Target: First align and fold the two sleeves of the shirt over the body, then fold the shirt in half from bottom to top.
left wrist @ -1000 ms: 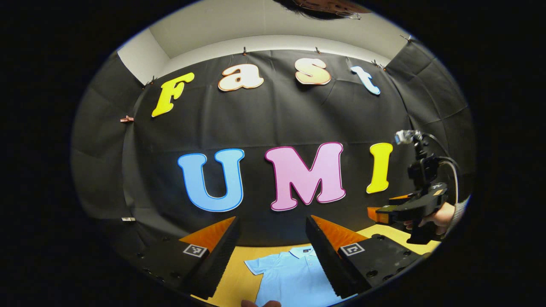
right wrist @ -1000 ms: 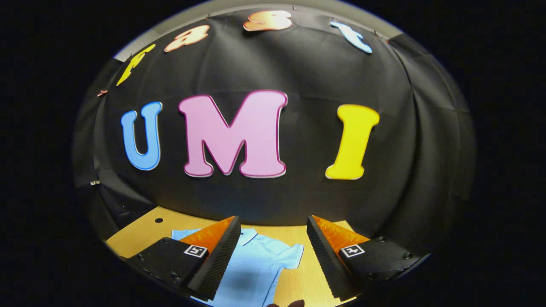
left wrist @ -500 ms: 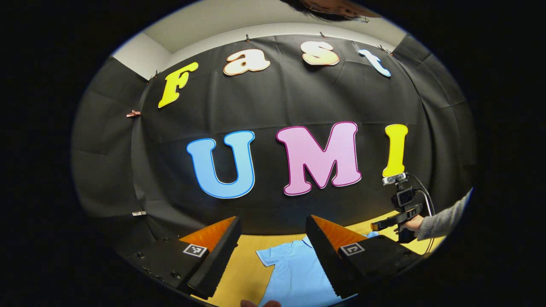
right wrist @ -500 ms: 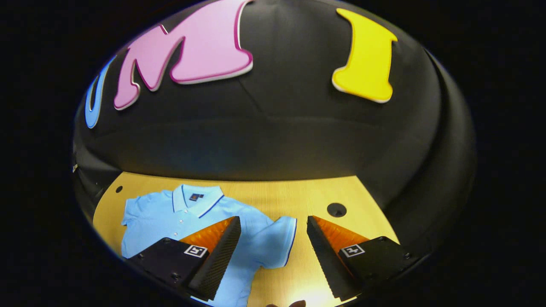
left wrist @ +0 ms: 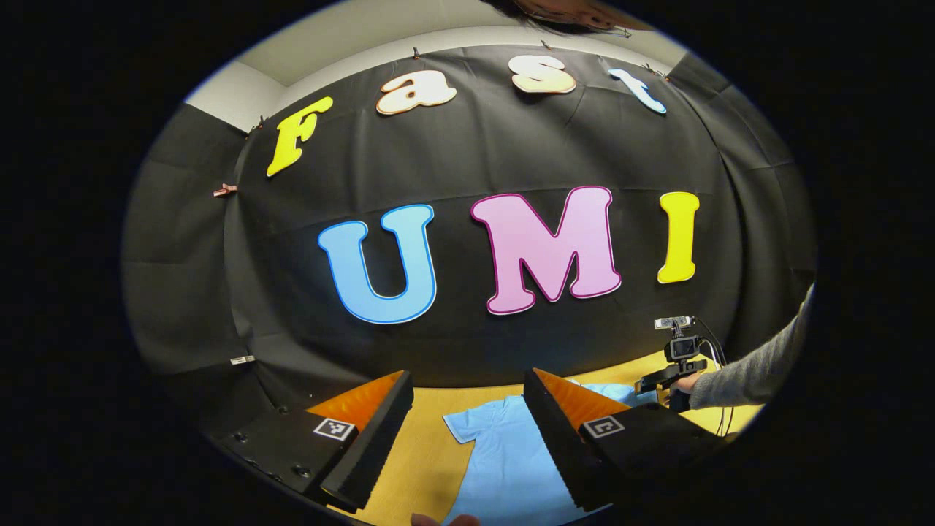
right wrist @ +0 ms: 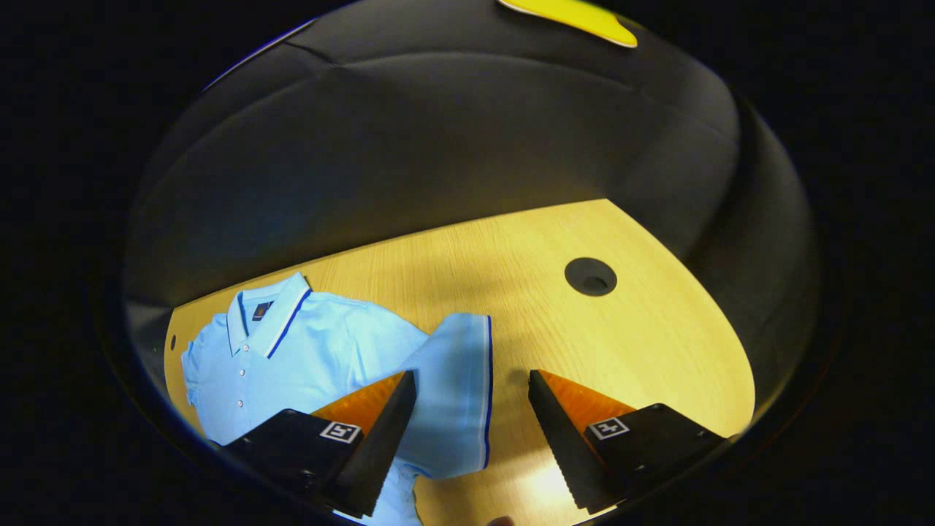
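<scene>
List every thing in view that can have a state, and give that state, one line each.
Shirt: spread flat on the table, face up, unfolded.
Right sleeve: lying out flat, between the open fingers, not gripped.
Left sleeve: lying out flat, untouched.
Collar: folded down.
Right gripper: open.
Left gripper: open, holding nothing.
Table: bare wood.

No legible text; shirt (right wrist: 307,358) collar label unreadable.
</scene>
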Action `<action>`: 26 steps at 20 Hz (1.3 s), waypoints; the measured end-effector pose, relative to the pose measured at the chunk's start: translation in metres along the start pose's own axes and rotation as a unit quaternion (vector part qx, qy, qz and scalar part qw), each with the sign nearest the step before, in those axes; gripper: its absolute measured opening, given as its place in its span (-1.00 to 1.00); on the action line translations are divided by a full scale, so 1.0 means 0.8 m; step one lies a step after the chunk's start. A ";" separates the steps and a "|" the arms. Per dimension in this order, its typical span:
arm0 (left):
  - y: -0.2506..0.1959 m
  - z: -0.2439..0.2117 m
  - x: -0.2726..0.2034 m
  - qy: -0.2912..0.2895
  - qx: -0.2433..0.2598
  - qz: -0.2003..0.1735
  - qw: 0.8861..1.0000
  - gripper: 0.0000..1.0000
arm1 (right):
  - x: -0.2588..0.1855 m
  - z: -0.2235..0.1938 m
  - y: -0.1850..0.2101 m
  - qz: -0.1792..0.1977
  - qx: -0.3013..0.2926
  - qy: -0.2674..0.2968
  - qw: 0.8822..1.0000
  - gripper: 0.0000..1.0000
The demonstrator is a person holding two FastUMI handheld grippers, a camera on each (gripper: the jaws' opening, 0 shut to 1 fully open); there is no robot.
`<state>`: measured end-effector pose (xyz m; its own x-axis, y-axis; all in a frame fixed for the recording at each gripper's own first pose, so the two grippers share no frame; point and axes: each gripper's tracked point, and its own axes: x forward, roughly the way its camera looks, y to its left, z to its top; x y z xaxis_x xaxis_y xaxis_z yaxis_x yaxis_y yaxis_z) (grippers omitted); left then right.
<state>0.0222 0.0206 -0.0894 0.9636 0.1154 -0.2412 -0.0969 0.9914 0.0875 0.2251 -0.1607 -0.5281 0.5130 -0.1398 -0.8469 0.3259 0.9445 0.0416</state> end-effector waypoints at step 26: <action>0.070 -0.026 -0.018 0.017 -0.020 0.038 0.999 0.95 | -0.107 0.010 0.292 0.151 -0.190 -0.071 0.968 -0.88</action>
<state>-0.0024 0.0757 -0.1007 0.9444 0.1908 -0.2678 -0.1789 0.9815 0.0686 0.2637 0.0691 -0.4412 0.6527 0.1458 -0.7434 -0.1570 0.9860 0.0556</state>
